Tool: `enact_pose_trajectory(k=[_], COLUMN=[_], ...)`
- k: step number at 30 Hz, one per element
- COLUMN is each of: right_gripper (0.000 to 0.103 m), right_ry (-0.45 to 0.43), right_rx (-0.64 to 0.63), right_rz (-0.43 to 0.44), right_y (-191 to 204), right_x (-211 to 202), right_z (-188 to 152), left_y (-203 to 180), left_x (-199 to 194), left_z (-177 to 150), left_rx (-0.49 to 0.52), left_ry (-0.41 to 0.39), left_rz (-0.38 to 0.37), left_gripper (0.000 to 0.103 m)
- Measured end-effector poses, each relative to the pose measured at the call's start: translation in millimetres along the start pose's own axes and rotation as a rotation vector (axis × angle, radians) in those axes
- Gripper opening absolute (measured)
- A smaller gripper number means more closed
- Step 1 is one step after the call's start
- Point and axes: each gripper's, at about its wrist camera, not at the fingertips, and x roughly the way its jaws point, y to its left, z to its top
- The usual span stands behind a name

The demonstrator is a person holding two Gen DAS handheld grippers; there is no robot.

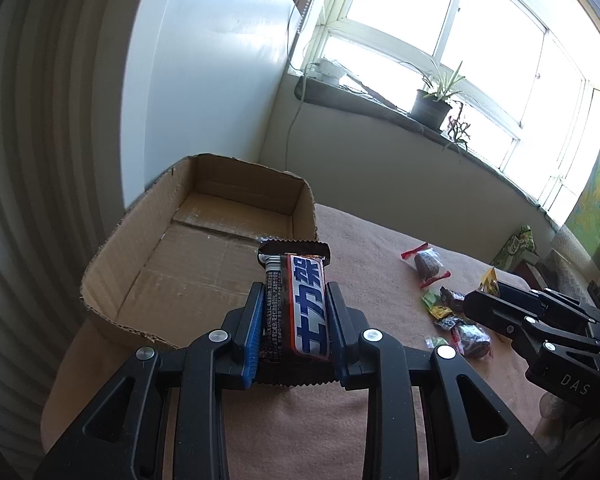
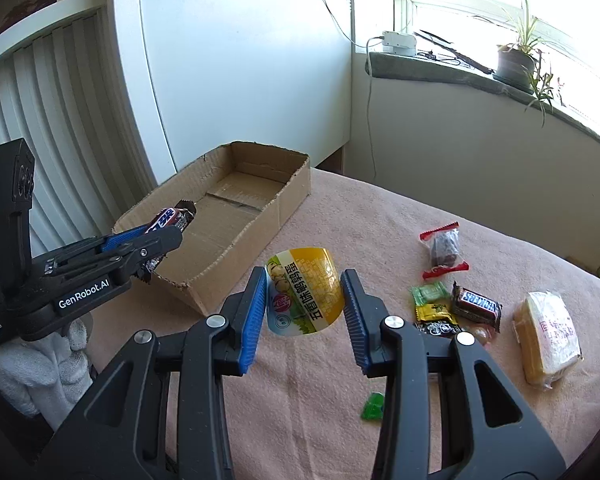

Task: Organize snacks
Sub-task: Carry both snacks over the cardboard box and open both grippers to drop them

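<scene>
My left gripper (image 1: 296,296) is shut on a Snickers bar (image 1: 306,304) and holds it above the near right corner of an empty cardboard box (image 1: 112,252). In the right wrist view the left gripper (image 2: 156,240) hovers over the box (image 2: 288,196) with the bar (image 2: 170,218). My right gripper (image 2: 305,294) is shut on a yellow and white snack packet (image 2: 304,296), held above the pink cloth beside the box. In the left wrist view the right gripper (image 1: 482,300) shows at the right with the packet's edge (image 1: 490,280).
Loose snacks lie on the pink cloth (image 2: 340,208): a red-ended dark sweet (image 2: 444,250), a small Snickers (image 2: 476,306), green (image 2: 430,294) and yellow sweets (image 2: 434,312), a wrapped cake (image 2: 548,336), a green scrap (image 2: 372,408). A windowsill with a potted plant (image 2: 516,60) runs behind.
</scene>
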Motion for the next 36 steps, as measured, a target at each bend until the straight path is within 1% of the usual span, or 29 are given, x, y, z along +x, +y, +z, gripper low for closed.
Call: enact_pose_trajectory(k=[5, 11, 17, 24, 28, 30, 33, 35, 36], right_gripper=[0.039, 0.039, 0.039, 0.039, 0.040, 0.044, 0.045, 0.050, 0.051], right_ry=[0.007, 0.027, 0.056, 0.095, 0.109, 0.107, 0.102, 0.098, 0.094], right_rx=[-0.038, -0.062, -0.094, -0.095, -0.086, -0.085, -0.084, -0.079, -0.079], right_rz=[0.041, 0.095, 0.107, 0.116, 0.124, 0.124, 0.119, 0.119, 0.118], right_y=[24.9, 49.6, 68.8, 73.9, 69.8, 68.7, 67.1, 65.4, 64.5], right_x=[21.9, 50.6, 79.5, 105.0, 110.4, 110.2, 109.1, 107.5, 105.9], right_z=[14.9, 28.8, 35.4, 37.0, 35.0, 34.4, 35.0, 35.9, 36.0], left_y=[19.4, 39.0, 49.3, 51.2, 50.4, 48.8, 48.1, 46.7, 45.9], left_x=[-1.1, -0.5, 2.5, 4.7, 6.1, 6.3, 4.8, 4.0, 4.4], left_z=[-0.4, 2.0, 3.0, 2.9, 2.1, 2.3, 3.0, 3.4, 3.7], left_rx=[-0.015, -0.042, -0.058, -0.062, -0.060, -0.058, -0.061, -0.060, -0.060], left_ry=[-0.008, -0.009, -0.001, 0.005, 0.010, 0.010, 0.004, 0.003, 0.002], left_rz=[0.039, 0.060, 0.066, 0.070, 0.076, 0.083, 0.091, 0.094, 0.096], left_gripper=[0.027, 0.027, 0.027, 0.027, 0.027, 0.028, 0.028, 0.028, 0.028])
